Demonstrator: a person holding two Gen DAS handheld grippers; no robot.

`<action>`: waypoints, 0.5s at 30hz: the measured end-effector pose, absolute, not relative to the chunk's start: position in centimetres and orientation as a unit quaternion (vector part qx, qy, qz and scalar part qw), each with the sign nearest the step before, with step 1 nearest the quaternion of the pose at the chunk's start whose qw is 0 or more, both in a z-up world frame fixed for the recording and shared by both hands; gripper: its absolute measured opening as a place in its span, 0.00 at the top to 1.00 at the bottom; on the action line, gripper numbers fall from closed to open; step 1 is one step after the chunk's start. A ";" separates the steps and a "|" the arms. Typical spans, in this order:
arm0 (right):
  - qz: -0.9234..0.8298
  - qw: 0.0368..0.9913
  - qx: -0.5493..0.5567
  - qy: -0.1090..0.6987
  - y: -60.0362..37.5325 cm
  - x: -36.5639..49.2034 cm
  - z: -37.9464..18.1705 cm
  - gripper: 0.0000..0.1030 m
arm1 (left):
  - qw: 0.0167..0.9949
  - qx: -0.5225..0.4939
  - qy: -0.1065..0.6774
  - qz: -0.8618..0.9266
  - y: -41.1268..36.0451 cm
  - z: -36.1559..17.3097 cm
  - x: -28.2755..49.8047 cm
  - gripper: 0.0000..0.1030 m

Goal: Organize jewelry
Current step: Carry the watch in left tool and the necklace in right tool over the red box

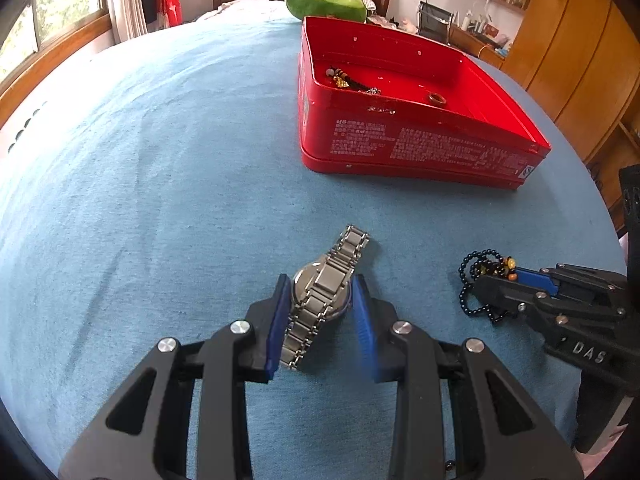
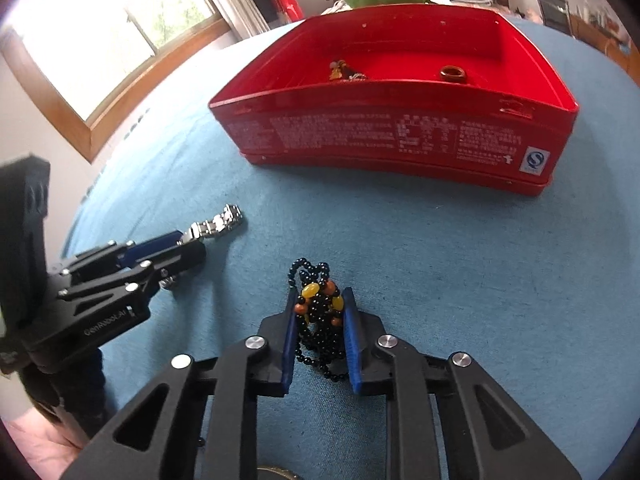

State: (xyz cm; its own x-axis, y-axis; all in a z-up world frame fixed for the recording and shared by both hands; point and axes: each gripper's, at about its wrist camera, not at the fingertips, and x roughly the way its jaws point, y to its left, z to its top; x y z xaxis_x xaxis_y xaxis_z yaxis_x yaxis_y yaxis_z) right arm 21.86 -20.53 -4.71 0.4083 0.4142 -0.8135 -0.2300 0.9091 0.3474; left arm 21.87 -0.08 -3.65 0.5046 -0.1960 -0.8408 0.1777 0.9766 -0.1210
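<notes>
Pick-up step: your left gripper (image 1: 322,284) pinches the watch (image 1: 320,292), your right gripper (image 2: 320,304) pinches the bead necklace (image 2: 320,316); next, carry both into the red tin (image 2: 400,136)

A steel watch (image 1: 324,292), face down with its link band folded over the case back, is pinched between blue pads on the blue bedcover. A black bead necklace (image 2: 320,320) (amber beads mixed in) is bunched nearby. A ring (image 2: 454,73) lies inside the open red tin (image 2: 380,136).

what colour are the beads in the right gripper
Mostly black beads, with a few yellow and orange ones; clearest in the right wrist view.
</notes>
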 end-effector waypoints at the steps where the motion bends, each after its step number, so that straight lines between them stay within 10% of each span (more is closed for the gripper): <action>1: 0.193 0.835 0.093 0.506 -20.7 21.8 -4.6 0.80 | 0.868 -0.010 0.485 -0.108 0.0 -3.6 21.8 0.71; 15: 0.190 0.854 0.106 0.472 -23.1 21.6 -0.4 0.80 | 0.880 -0.017 0.460 -0.114 0.4 -0.2 21.3 0.71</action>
State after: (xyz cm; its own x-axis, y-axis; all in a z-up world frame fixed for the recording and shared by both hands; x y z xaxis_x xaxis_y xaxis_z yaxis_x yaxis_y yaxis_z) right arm 21.61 -23.08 -0.45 0.4825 0.4247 -0.7660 -0.2243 0.9053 0.3606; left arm 21.27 0.38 -0.17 0.5510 -0.2164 -0.8060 0.1850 0.9734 -0.1349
